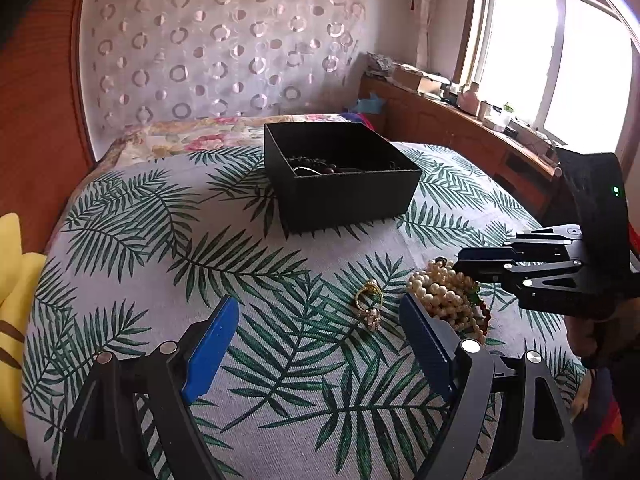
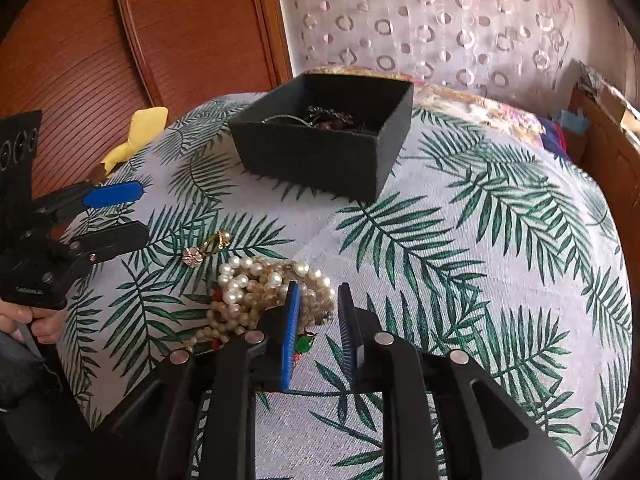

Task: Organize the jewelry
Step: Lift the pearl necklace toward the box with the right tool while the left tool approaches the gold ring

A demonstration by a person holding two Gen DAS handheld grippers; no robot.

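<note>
A heap of pearl necklaces [image 1: 444, 296] [image 2: 256, 292] with green and red stones lies on the leaf-print cloth [image 1: 280, 280]. A gold ring with a flower charm [image 1: 370, 306] [image 2: 206, 250] lies just left of it. A black open box [image 1: 340, 176] [image 2: 324, 136] holding dark jewelry stands further back. My left gripper [image 1: 316, 336] is wide open and empty, low over the cloth, the ring ahead between its fingers. My right gripper [image 2: 318, 320] is open with a narrow gap, its left finger [image 2: 291, 328] over the pearl heap's right edge. It holds nothing.
A yellow cushion [image 1: 16, 320] [image 2: 136, 136] lies at the cloth's left edge. A wooden headboard [image 2: 120, 40] and a patterned curtain [image 1: 220, 48] stand behind. A cluttered wooden shelf [image 1: 460, 108] runs under the window at right.
</note>
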